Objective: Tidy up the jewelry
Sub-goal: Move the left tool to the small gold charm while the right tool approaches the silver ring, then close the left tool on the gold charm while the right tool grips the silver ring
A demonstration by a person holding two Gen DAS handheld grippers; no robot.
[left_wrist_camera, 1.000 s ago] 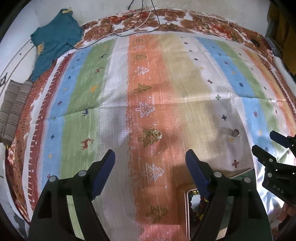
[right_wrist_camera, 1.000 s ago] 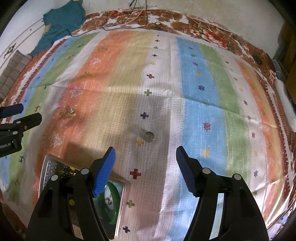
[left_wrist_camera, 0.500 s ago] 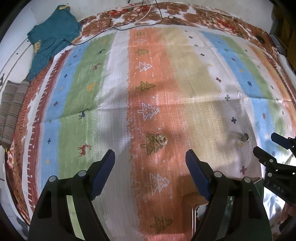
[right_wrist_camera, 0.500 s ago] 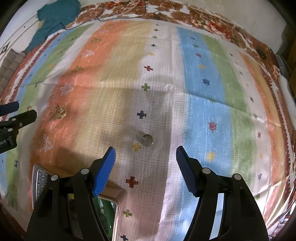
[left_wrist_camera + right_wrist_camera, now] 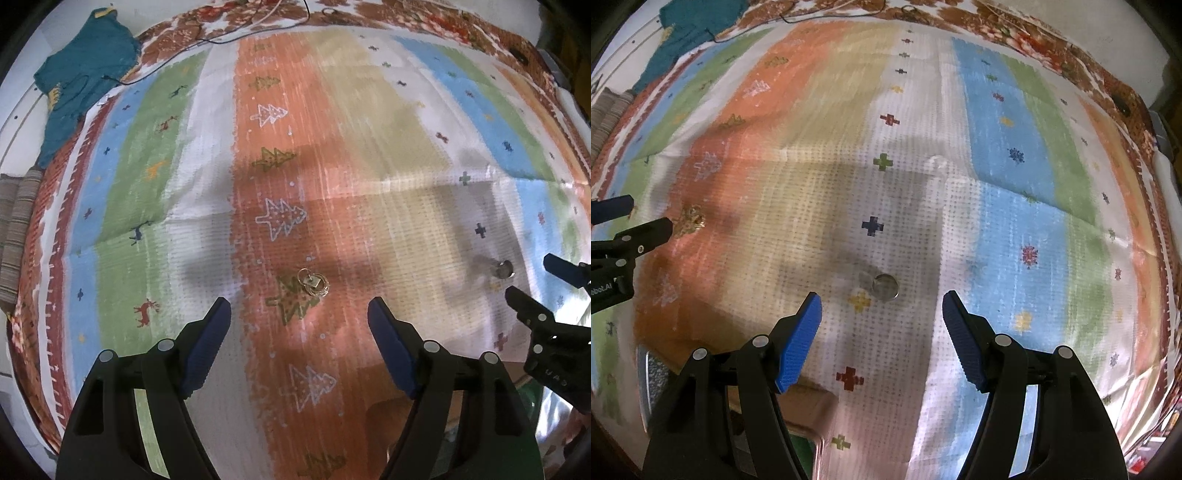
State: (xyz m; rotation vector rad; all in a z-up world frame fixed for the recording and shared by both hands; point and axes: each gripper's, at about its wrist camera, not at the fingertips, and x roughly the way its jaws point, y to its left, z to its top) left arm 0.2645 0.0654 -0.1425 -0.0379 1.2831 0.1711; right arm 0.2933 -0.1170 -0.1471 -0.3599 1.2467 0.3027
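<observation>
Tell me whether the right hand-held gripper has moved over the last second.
Yes. The right hand-held gripper has advanced toward the silver ring, which lies on the striped cloth, now closer to the open fingertips.

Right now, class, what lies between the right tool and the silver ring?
Only bare cloth: the right wrist view shows the open right tool just short of the ring.

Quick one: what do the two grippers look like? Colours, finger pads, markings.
Both are matte black plastic frames with silver round screw heads. The left gripper has dark navy ribbed pads; the right gripper has brighter blue ribbed pads. Partial white lettering shows on each body, unreadable. No cables or sleeves visible.
</observation>
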